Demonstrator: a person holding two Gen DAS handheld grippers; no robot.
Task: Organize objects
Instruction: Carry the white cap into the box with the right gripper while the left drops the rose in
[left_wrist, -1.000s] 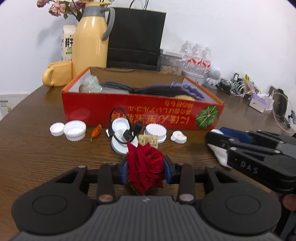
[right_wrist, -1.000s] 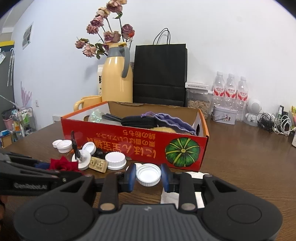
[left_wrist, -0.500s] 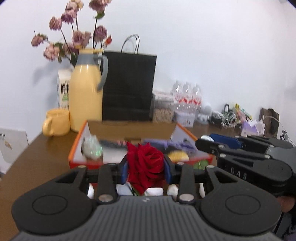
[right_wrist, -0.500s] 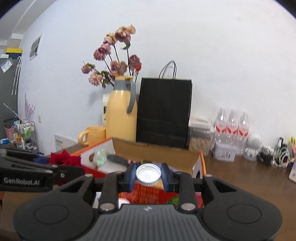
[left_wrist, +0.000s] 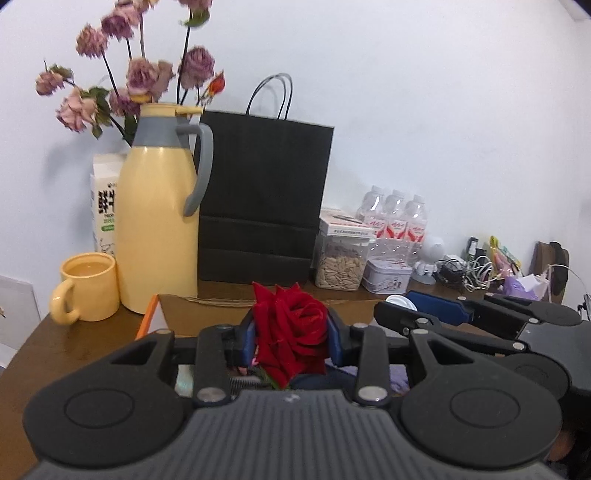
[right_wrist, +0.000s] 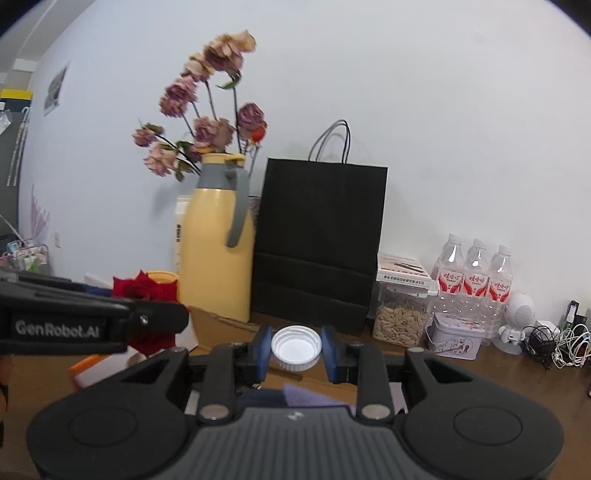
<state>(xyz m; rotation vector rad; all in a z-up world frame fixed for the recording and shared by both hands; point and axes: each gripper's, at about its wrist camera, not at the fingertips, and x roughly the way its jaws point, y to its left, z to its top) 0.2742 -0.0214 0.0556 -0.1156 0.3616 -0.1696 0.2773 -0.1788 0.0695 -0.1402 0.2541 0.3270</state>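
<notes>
Now | red rose (left_wrist: 290, 332) between left jaws | white cap (right_wrist: 296, 347) between right jaws

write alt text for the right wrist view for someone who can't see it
The right tool grips a white bottle cap above an open cardboard box. The left tool enters from the left holding a red rose; behind stand a yellow thermos and black paper bag.
</notes>
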